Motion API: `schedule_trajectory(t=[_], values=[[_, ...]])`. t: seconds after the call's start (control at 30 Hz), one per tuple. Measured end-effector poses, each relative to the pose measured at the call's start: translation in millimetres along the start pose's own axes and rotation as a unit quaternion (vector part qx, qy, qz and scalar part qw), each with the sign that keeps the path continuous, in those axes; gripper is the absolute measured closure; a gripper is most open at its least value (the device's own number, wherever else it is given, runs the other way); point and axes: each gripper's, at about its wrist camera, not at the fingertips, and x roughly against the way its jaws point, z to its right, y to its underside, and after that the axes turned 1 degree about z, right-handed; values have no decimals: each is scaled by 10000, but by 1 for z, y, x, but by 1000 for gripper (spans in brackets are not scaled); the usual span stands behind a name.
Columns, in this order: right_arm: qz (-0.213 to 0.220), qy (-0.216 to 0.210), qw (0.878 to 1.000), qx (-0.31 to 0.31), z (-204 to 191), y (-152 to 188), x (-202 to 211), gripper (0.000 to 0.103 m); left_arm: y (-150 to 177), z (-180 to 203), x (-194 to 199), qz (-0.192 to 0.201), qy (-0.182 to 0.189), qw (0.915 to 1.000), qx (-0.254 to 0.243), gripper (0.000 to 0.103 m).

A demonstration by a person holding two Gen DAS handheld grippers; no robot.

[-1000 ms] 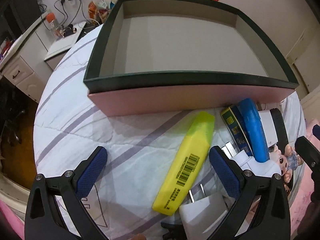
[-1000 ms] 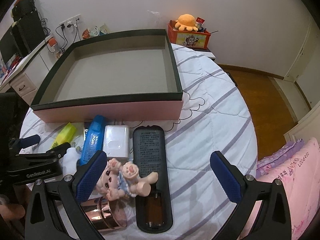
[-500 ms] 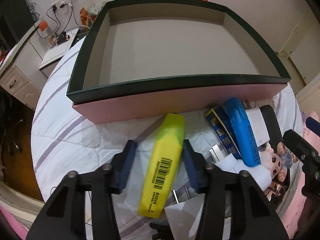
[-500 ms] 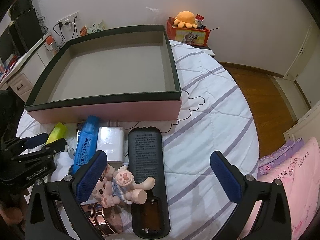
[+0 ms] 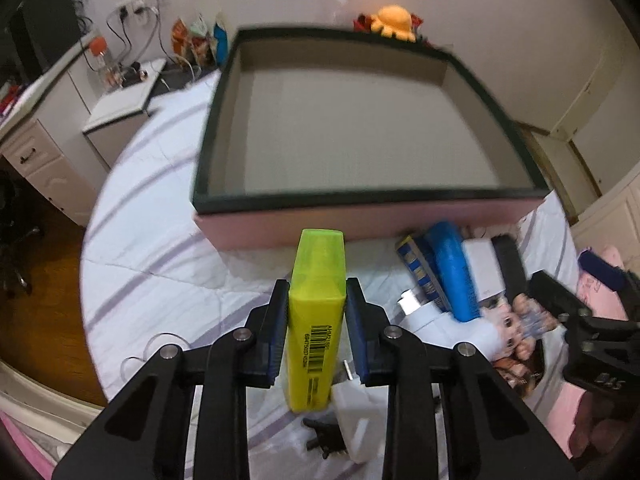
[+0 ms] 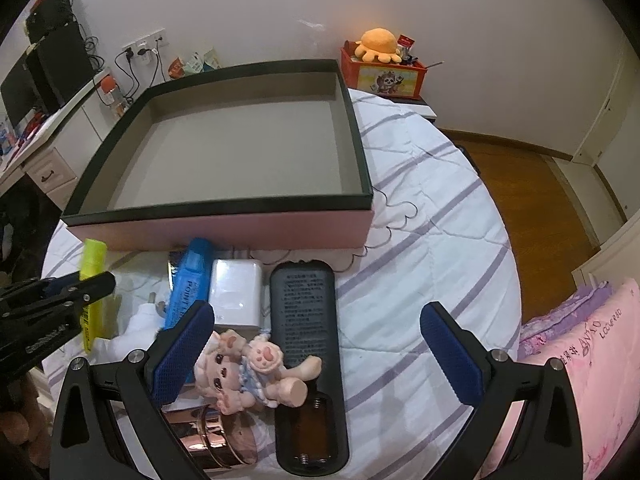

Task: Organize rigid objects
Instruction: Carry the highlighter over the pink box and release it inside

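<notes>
Left jaws: my blue pads have just been closing and now clamp the highlighter on both sides.
Highlighter: yellow, barcode face up, cap end sticking out ahead of my left jaws toward the box; its rear end runs back between the jaw arms.
Box: large, open-topped, dark rim, pink outer wall, grey floor; it sits straight ahead of both jaws on the striped bed cover.
Right jaws: apart, pads wide, nothing between them touching either pad.
Doll: lies just inside my right jaws' left pad, partly over the remote.
Remote: black, back side up, battery bay uncovered, lying between my right jaws.
Blue marker: ahead and left of my right jaws, beside a white charger.
Copper cup: on its side below the doll, near my right jaws' left arm.
White plug: just behind my left jaws' right pad, on the bed cover.
</notes>
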Motion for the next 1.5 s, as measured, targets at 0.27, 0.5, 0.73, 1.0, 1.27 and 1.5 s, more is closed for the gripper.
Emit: schedule_trajectory(t=[0.27,0.5,0.73,1.0,1.27,1.5], values=[[314,-173,9993,40,-6,-23,13,0,-23,7,44,514,163,9985,-51,82],[428,-285,9986,76,-9,-39,11,0,-50,9,45,686,167,9975,-86,82],[453,-296,9985,-9,-2,-47,6,0,-87,13,47,970,282,9948,-151,84],[359,-228,9991,-12,1,-52,-6,0,-116,-3,-16,678,175,9975,117,84],[209,-165,9996,23,-1,-55,-21,0,-118,-17,-63,332,25,9992,243,84],[138,-138,9998,58,-7,-53,-24,0,-115,-16,-77,275,-84,9993,227,76]])
